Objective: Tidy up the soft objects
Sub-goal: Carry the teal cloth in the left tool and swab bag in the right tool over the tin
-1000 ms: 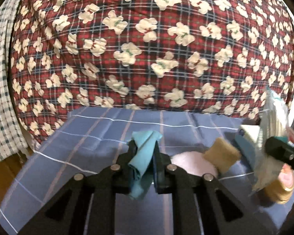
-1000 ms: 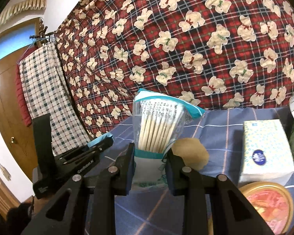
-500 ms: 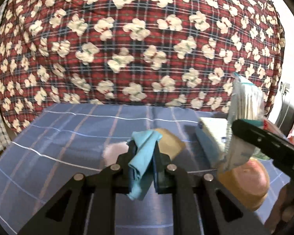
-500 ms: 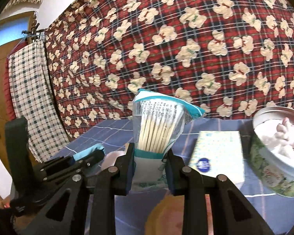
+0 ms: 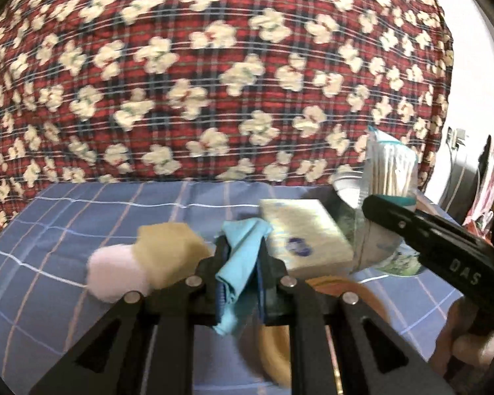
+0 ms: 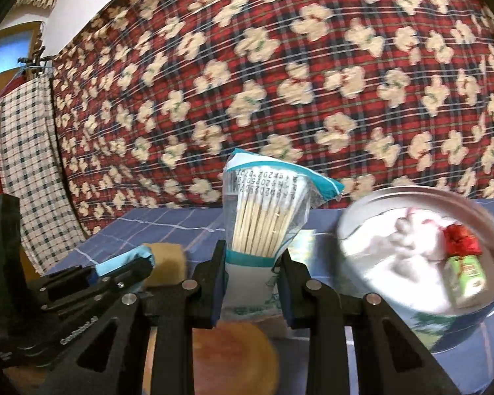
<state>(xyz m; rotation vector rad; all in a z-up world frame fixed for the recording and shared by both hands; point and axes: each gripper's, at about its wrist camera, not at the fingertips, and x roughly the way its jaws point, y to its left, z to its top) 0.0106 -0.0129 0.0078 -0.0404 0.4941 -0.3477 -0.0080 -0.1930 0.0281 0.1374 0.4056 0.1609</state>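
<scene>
My left gripper (image 5: 242,256) is shut on a folded light-blue cloth (image 5: 238,256), held above the blue checked tablecloth (image 5: 82,210). Left of it lie a tan sponge (image 5: 169,247) and a pink soft pad (image 5: 115,271). My right gripper (image 6: 252,263) is shut on a clear bag of cotton swabs (image 6: 263,217), which stands upright between its fingers. In the left wrist view that bag (image 5: 387,177) and the right gripper (image 5: 378,207) show at the right. An open round tin (image 6: 421,247) with white soft stuff and a small green-and-red item sits to the right.
A tissue pack (image 5: 301,237) lies behind the cloth. A round lid with a tan rim and pink face (image 6: 233,355) lies under both grippers. A red teddy-print quilt (image 5: 214,75) hangs behind the table, a checked cloth (image 6: 26,151) at the far left.
Both grippers have swung to the right across the table, each keeping its load. The sponge and pink pad have slid to the left in view; the round tin has come in close at the right.
</scene>
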